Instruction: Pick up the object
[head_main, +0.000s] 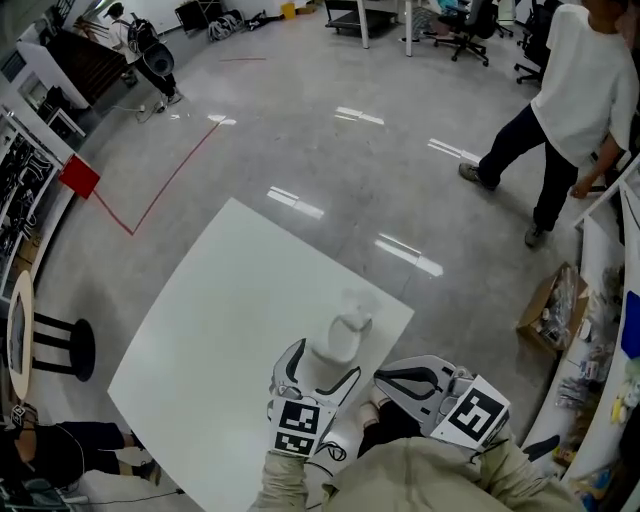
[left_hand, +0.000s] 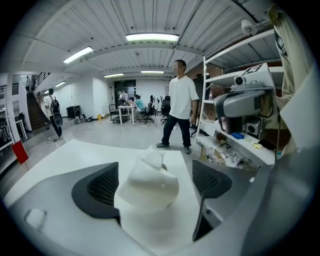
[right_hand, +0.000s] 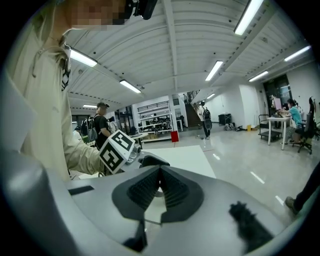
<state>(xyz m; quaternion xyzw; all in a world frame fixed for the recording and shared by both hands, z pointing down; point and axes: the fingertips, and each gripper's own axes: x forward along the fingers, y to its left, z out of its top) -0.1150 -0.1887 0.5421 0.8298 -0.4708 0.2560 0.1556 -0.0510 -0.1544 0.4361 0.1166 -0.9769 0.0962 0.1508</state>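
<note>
The object (head_main: 338, 340) is a white lump wrapped in a thin clear bag, standing near the right corner of the white table (head_main: 220, 330). My left gripper (head_main: 318, 372) is open with a jaw on either side of it. In the left gripper view the object (left_hand: 149, 180) fills most of the gap of the left gripper (left_hand: 156, 186), and both dark pads (left_hand: 100, 187) stand off from it. My right gripper (head_main: 385, 380) hovers just to the right, shut and empty. In its own view the right gripper (right_hand: 159, 187) has its pads meeting.
A person (head_main: 575, 90) in a white shirt walks on the grey floor at the far right. A cardboard box (head_main: 550, 305) and cluttered shelves (head_main: 600, 400) line the right side. A black stool (head_main: 70, 345) stands left of the table. Red tape (head_main: 165, 185) marks the floor.
</note>
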